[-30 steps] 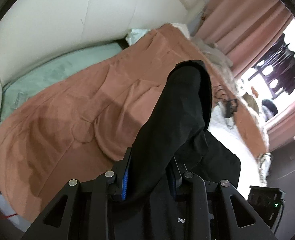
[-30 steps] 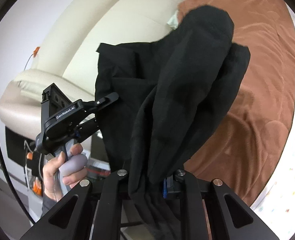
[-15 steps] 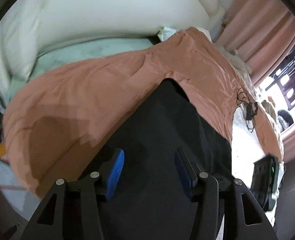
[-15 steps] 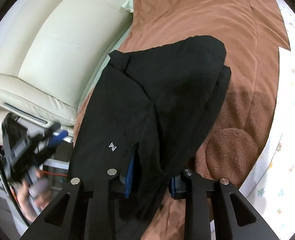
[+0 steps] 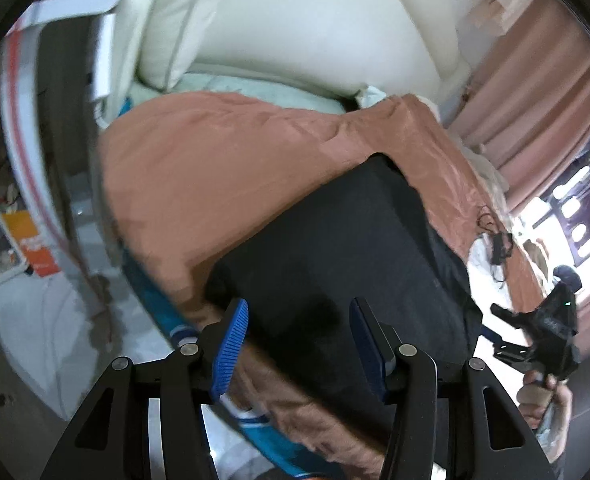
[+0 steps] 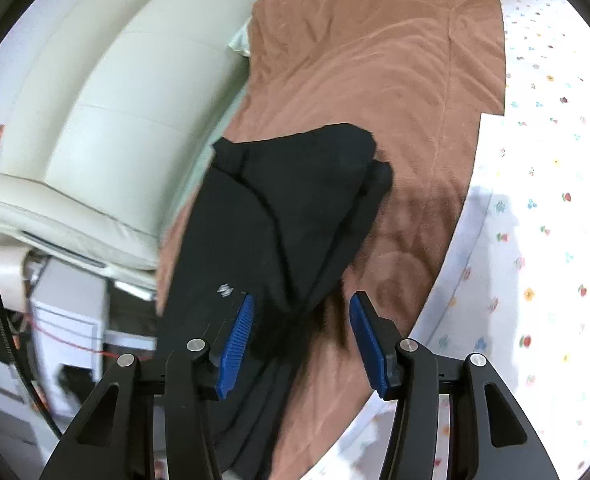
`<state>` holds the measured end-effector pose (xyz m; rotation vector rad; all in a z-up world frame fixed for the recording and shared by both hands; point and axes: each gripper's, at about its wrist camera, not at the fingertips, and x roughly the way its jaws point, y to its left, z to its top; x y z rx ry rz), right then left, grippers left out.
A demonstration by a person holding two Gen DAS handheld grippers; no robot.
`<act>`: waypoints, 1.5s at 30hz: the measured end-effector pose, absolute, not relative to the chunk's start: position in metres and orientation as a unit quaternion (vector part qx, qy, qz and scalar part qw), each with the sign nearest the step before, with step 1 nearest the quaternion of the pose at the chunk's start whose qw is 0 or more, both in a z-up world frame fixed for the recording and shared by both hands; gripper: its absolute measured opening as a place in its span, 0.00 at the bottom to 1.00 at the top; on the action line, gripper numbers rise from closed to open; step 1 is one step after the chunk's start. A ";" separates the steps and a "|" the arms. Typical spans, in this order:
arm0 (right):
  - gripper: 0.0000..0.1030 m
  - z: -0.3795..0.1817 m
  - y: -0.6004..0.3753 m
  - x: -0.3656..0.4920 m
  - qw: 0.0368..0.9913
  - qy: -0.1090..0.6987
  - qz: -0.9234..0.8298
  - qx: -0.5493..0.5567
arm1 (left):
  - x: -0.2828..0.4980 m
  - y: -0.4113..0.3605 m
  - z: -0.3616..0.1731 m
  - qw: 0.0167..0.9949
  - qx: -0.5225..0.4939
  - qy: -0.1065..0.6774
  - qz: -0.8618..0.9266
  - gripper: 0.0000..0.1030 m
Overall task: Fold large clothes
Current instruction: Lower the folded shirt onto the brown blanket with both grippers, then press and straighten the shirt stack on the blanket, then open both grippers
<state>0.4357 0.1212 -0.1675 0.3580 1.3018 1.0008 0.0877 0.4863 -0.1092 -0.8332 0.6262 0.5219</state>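
Black garment (image 6: 287, 216) is lying on the brown blanket (image 6: 395, 80), straight ahead of and partly under both grippers. Right gripper (image 6: 301, 340) has its jaws opening, with a bunched tail of the cloth between the pads but nothing pinched that I can see. Left gripper (image 5: 299, 344) is about half open over the flat dark panel, gripping nothing. My worry: that lumpy top layer ahead of the right gripper looks uneven, so the fold could slump sideways, or a pad could snag the cloth while pulling away and drag it crooked.
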 end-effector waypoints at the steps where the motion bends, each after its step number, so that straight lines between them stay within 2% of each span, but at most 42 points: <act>1: 0.51 -0.167 0.121 0.434 0.662 0.580 0.447 0.162 | 0.085 0.486 -0.112 0.831 -0.398 0.298 0.249 0.53; 14: 0.51 -0.175 0.138 0.380 0.595 0.617 0.486 0.169 | 0.079 0.481 -0.145 0.810 -0.415 0.322 0.260 0.53; 26: 0.51 -0.189 0.132 0.308 0.503 0.643 0.545 0.190 | 0.067 0.480 -0.152 0.810 -0.422 0.305 0.269 0.53; 34: 0.50 -0.208 0.150 0.305 0.506 0.658 0.528 0.184 | 0.052 0.487 -0.154 0.807 -0.445 0.281 0.267 0.53; 36: 0.41 -0.204 0.150 0.308 0.515 0.642 0.534 0.193 | 0.051 0.490 -0.156 0.805 -0.455 0.273 0.264 0.51; 37: 0.23 -0.199 0.148 0.312 0.526 0.630 0.538 0.191 | 0.050 0.490 -0.157 0.805 -0.459 0.271 0.262 0.48; 38: 0.14 -0.194 0.148 0.315 0.535 0.621 0.541 0.189 | 0.050 0.491 -0.158 0.804 -0.463 0.268 0.259 0.45; 41: 0.11 -0.184 0.141 0.320 0.571 0.600 0.534 0.173 | 0.053 0.494 -0.158 0.807 -0.473 0.256 0.244 0.37; 45: 0.10 -0.190 0.129 0.327 0.584 0.600 0.518 0.176 | 0.047 0.493 -0.155 0.808 -0.498 0.219 0.225 0.35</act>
